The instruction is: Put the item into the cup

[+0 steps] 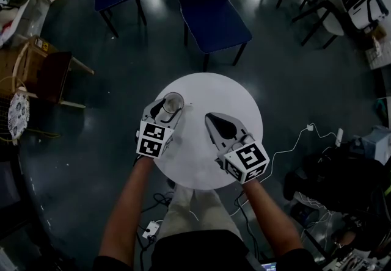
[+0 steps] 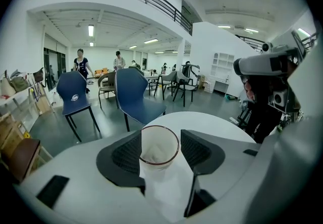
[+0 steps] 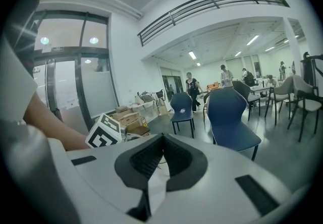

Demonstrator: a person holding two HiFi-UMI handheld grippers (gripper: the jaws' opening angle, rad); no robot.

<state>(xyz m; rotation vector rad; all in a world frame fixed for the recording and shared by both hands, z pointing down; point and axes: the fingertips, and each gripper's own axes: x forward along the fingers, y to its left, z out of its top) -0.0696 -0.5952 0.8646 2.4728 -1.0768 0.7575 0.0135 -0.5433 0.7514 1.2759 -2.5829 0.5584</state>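
A round white tabletop (image 1: 211, 90) is seen from above, with both grippers held over its near half by a person's bare forearms. The left gripper (image 1: 166, 111) is placed at the left side of the tabletop, and a clear cup (image 2: 159, 140) with a dark reddish rim is set upright between its fingers (image 2: 126, 155). The fingers are spread wide. The left pad is seen right against the side of the cup, while a gap is left between the cup and the right pad, so the cup is not squeezed. The cup is stood on the tabletop, close to its left edge in the head view. Something pale and crumpled (image 2: 154, 155) can be made out at the bottom of the cup; it is taken to be the item, though its kind cannot be told.

The right gripper (image 3: 162, 140) is held over the right part of the tabletop, well apart from the cup. Its fingers (image 3: 146, 160) are brought together at the tips, and nothing is seen held between them. The marker cube (image 3: 105, 136) of the left gripper is caught at the left in the right gripper view.

Beyond the tabletop, two blue chairs (image 1: 211, 13) are stood on a dark floor (image 1: 110, 117), and a white cable (image 1: 293, 141) is laid on the floor to the right.
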